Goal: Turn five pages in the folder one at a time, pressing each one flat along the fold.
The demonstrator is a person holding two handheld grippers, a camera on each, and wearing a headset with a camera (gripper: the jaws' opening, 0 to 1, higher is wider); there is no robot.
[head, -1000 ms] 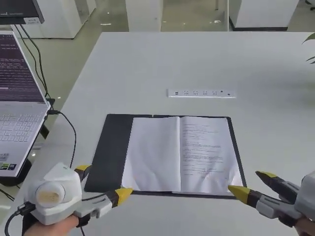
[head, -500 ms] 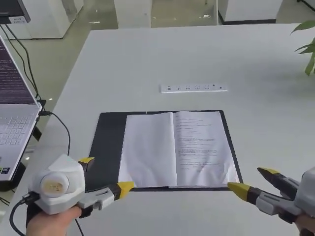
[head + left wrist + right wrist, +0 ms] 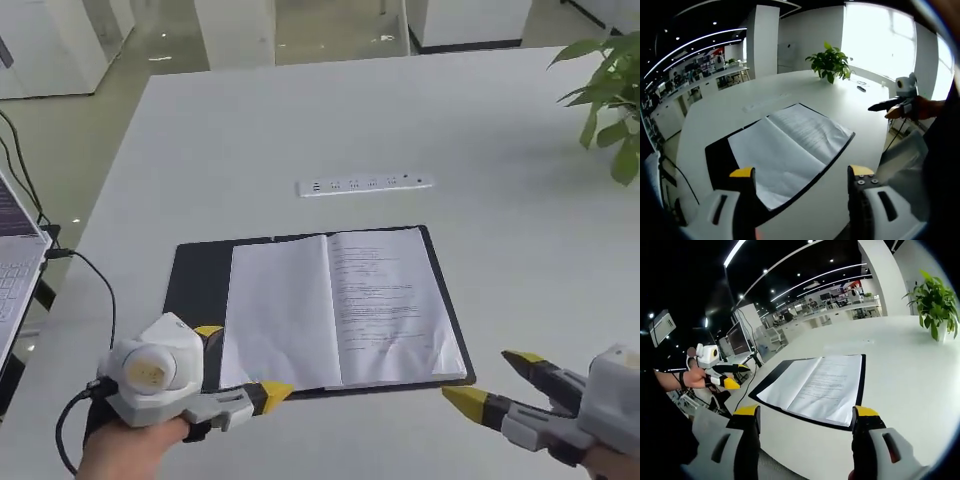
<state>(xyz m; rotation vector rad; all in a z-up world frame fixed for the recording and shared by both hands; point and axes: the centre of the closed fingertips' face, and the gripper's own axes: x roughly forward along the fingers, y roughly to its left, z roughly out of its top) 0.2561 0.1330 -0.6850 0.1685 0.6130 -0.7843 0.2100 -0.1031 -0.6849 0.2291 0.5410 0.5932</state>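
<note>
A black folder (image 3: 196, 283) lies open on the white table, with a blank white page (image 3: 275, 310) on its left and a printed page (image 3: 385, 305) on its right. My left gripper (image 3: 240, 362) hovers open at the folder's near-left corner, just above the black cover. In the left gripper view the folder (image 3: 790, 145) lies ahead of the open gripper (image 3: 801, 172). My right gripper (image 3: 495, 382) is open near the folder's near-right corner, clear of it. In the right gripper view the folder (image 3: 815, 382) lies beyond the open gripper (image 3: 807, 411).
A white power strip (image 3: 362, 185) lies on the table beyond the folder. A laptop (image 3: 12, 260) and a black cable (image 3: 95, 275) are at the left edge. A potted plant (image 3: 605, 95) stands at the far right.
The head camera has swung right, shifting the whole scene left. Both grippers stay open near the folder's near corners, and the pages lie as before.
</note>
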